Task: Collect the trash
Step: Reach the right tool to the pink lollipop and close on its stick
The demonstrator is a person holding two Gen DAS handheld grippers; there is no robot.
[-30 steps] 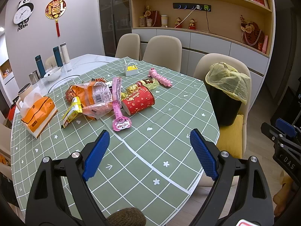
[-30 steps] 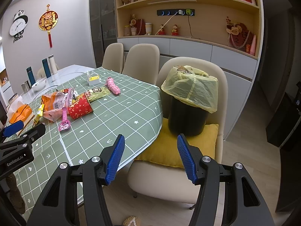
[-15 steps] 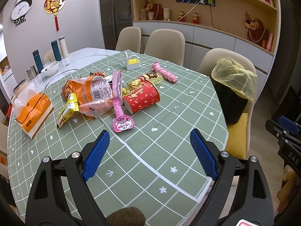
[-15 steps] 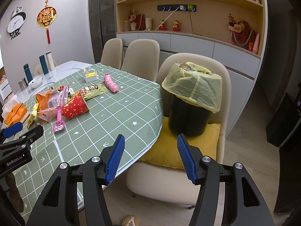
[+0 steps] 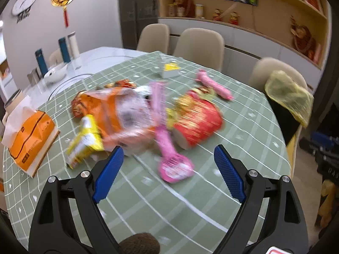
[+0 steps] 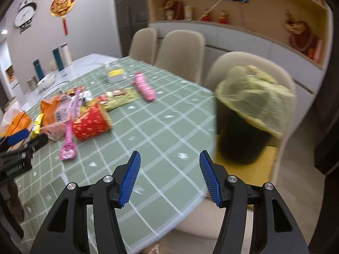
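Left gripper (image 5: 166, 173) and right gripper (image 6: 168, 177), fingers spread wide and empty, above the green bench (image 6: 148, 131). Trash pile (image 5: 135, 118) lies mid-bench; red cup (image 6: 91, 121) on its side; lined bin (image 6: 250, 114) on chair at right.

**Obscured and Unreadable Areas**

Motion blur smears the red cup (image 5: 196, 122), orange bag (image 5: 106, 110) and pink wrapper (image 5: 167, 146); their printing cannot be read. The trash bin (image 5: 285, 114) is partly hidden behind the table (image 5: 243, 148) edge. The shelf ornaments (image 6: 214, 14) are too blurred to identify.
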